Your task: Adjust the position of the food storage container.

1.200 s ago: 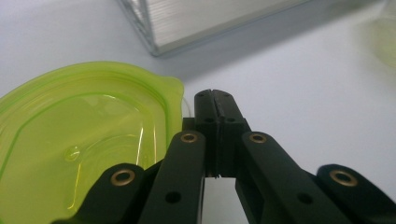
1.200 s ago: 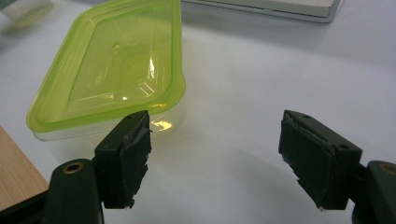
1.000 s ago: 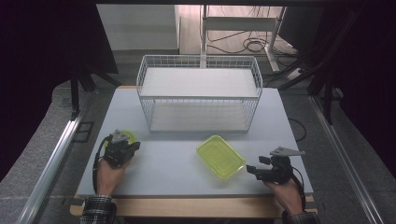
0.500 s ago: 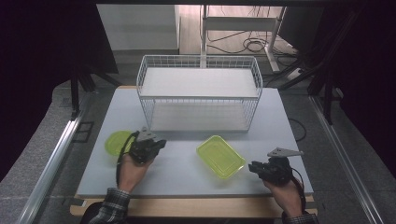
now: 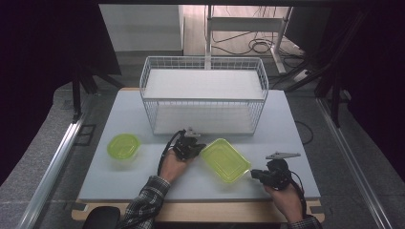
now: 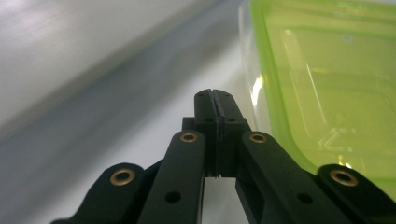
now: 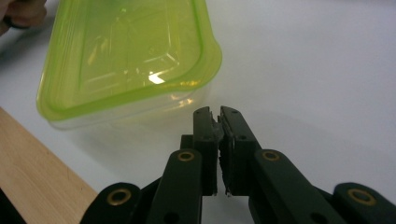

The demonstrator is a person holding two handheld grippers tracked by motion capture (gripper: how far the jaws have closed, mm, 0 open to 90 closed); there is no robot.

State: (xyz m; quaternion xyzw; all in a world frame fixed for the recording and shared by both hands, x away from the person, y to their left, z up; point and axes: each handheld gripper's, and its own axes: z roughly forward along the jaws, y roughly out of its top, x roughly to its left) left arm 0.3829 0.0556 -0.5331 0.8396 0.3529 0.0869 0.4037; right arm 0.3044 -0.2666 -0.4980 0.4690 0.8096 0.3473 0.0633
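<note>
A rectangular green-lidded container (image 5: 225, 160) lies on the white table near the front. My left gripper (image 5: 198, 147) is shut and empty, its tips at the container's left edge. In the left gripper view the shut left gripper (image 6: 215, 95) lies just beside the lid (image 6: 327, 79). My right gripper (image 5: 254, 174) sits off the container's right corner. Its jaws have just been closing and are shut with nothing between them. In the right gripper view the right gripper (image 7: 218, 114) stops short of the container (image 7: 126, 60). A round green container (image 5: 123, 145) stands alone at the left.
A white wire basket (image 5: 203, 99) stands behind the containers at mid table. The table (image 5: 296, 138) ends in a wooden front strip (image 5: 219, 211). A metal rail (image 5: 57, 162) runs along the floor at the left, and cables lie at the back.
The left hand has swept right, from the round container to the rectangular one's left edge. The round container stays at the left. The right hand has hardly moved.
</note>
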